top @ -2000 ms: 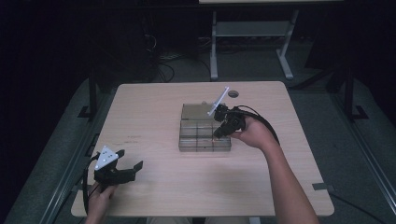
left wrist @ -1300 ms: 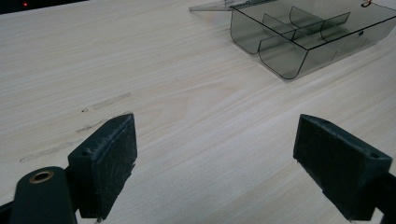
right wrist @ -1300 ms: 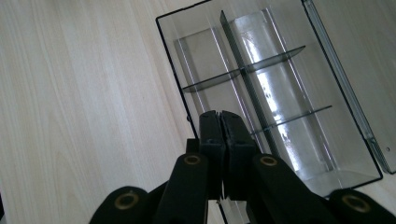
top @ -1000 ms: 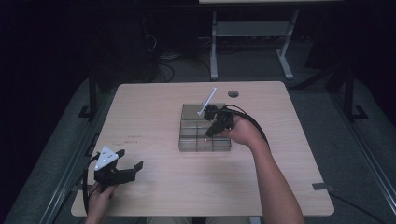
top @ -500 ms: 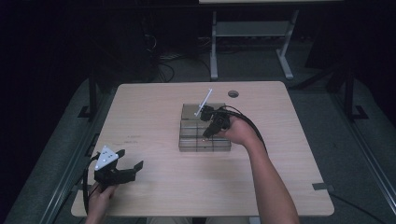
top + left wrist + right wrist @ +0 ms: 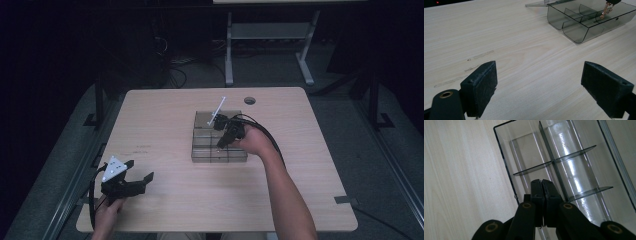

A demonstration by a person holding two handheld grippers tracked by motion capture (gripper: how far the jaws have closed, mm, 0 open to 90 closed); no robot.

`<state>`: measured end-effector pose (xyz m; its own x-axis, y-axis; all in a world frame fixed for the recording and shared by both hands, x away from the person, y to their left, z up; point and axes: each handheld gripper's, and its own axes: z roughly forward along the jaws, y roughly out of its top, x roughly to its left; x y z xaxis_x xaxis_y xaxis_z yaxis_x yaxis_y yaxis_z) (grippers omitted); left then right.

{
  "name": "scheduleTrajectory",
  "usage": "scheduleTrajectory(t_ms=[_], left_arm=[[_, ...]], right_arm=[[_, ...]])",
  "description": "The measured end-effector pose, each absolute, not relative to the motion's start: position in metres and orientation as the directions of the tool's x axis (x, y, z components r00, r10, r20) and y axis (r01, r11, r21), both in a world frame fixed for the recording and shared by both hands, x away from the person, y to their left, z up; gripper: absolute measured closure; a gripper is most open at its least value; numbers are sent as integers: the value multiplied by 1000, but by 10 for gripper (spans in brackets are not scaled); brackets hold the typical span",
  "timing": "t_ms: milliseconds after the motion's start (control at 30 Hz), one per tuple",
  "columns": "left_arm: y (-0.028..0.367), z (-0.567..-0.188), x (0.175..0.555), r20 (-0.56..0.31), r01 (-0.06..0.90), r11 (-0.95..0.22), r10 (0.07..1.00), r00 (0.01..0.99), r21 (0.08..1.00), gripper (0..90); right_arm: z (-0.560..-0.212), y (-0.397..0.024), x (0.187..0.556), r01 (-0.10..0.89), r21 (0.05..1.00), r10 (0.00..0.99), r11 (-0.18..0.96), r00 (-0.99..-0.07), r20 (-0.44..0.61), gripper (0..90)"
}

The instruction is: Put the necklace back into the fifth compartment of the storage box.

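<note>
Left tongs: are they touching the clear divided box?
Apart. The high view shows bare table between the open left tongs and the clear divided box.

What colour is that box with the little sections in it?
The box is see-through smoky grey plastic with thin dividers. It shows best in the left gripper view.

No readable txt, labels, nos. or signs anywhere: table, organiser box, grippers all unmarked.
</note>
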<state>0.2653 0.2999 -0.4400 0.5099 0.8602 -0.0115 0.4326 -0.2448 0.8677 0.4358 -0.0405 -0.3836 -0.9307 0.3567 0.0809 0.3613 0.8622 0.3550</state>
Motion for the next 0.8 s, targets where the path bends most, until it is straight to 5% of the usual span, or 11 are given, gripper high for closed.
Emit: scheduleTrajectory(t_ms=[800], left_arm=[[300, -440, 265, -10, 432, -250, 857, 515, 867, 131]], right_arm=[[-409, -40, 441, 385, 326, 372, 863, -922, 106, 877]])
